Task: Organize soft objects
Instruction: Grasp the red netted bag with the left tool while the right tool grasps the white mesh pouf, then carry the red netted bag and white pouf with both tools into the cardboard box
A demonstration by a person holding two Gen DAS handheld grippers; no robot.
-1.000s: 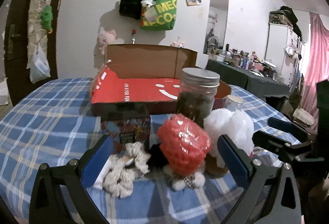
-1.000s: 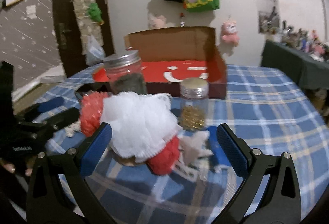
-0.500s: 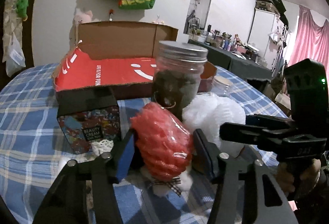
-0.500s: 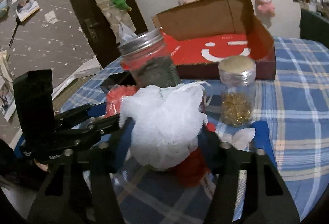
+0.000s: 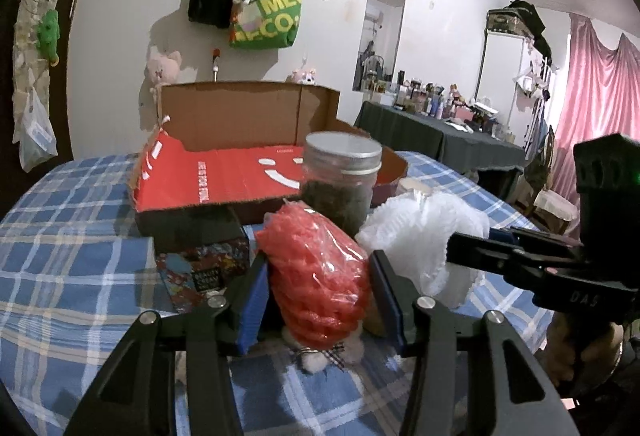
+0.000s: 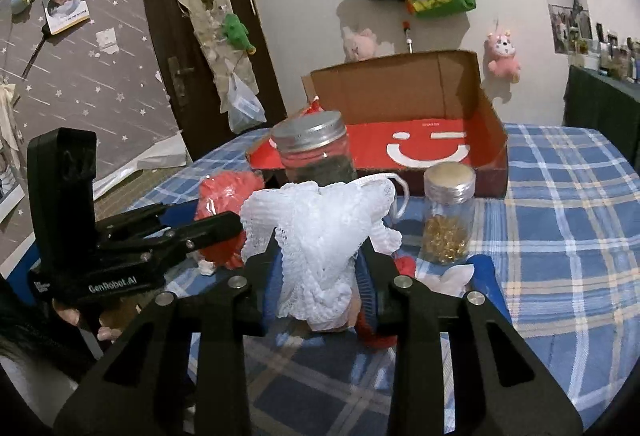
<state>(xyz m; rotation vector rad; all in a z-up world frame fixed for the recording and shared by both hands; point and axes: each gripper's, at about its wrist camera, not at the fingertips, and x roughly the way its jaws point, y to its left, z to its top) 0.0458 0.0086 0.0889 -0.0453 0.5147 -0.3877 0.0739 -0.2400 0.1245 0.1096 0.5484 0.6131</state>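
Note:
My left gripper (image 5: 318,288) is shut on a red mesh bath sponge (image 5: 316,276) and holds it just above the blue plaid tablecloth (image 5: 72,264). My right gripper (image 6: 318,276) is shut on a white mesh bath sponge (image 6: 320,236), which also shows in the left wrist view (image 5: 424,236). The red sponge shows at the left of the right wrist view (image 6: 224,200). An open red cardboard box (image 5: 240,172) with a white smile print sits behind them. A small furry item with a checked bow (image 5: 320,356) lies under the red sponge.
A tall jar with a metal lid (image 5: 340,184) stands behind the sponges. A small jar of gold beads (image 6: 448,220) stands right of the white sponge. A small printed box (image 5: 204,264) sits at the left. A red knit item (image 6: 376,328) and a white piece (image 6: 448,276) lie on the cloth.
Both grippers have closed from wide open onto the sponges: the left on the red one, the right on the white one. Both sponges now sit slightly higher.

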